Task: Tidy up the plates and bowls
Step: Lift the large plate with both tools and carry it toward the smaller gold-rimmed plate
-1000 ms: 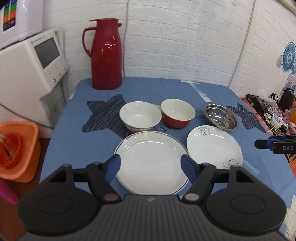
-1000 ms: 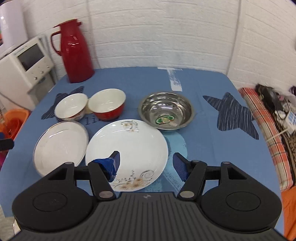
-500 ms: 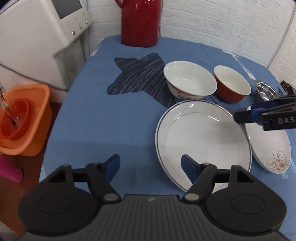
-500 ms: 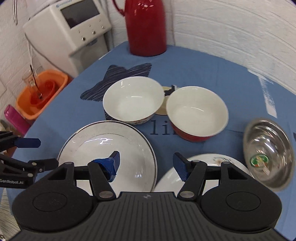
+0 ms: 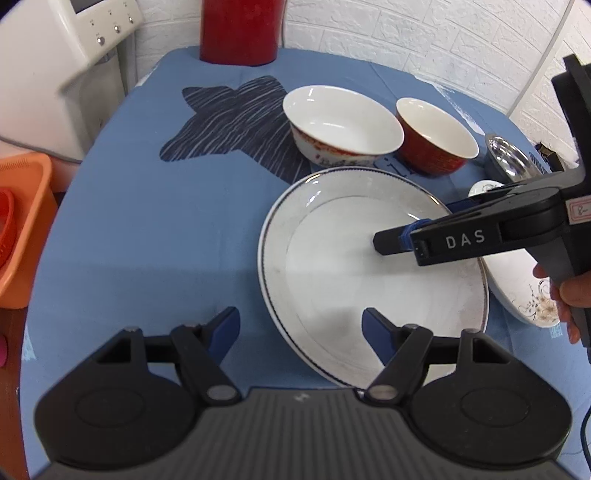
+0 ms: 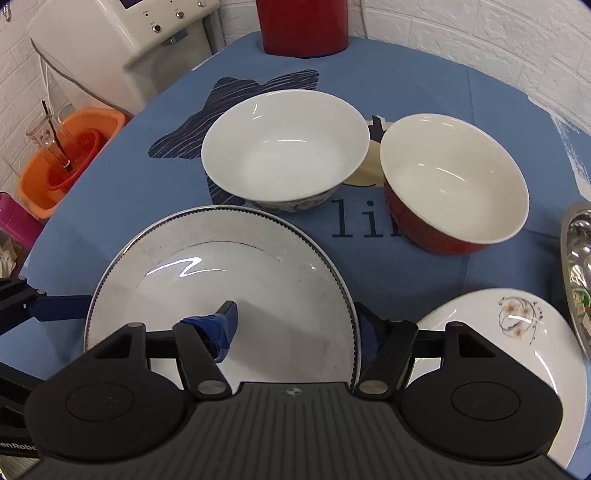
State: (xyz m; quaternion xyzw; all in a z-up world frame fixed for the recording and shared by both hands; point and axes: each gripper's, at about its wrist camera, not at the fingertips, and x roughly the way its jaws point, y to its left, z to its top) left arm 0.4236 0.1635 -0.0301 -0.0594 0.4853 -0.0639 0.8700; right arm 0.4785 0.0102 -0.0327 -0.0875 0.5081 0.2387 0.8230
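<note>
While the right gripper (image 6: 295, 330) sits wide open around the rimmed plate's (image 6: 258, 258) edge, and the left gripper (image 5: 299, 332) waits open beside it, it must squeeze next.

You've got glazed ceramic everywhere: rimmed plate (image 6: 221, 280) glossy with a scuffed rim, white bowl (image 6: 284, 147) and red bowl (image 6: 454, 177) shiny. Steel bowl (image 5: 513, 162) is polished, mirror-like. Desk (image 5: 147, 229) wears matt blue woven cloth. Right gripper (image 6: 295, 328) is matt black plastic, ribbed body. Thermos (image 6: 303, 26) looks glossy red.
</note>
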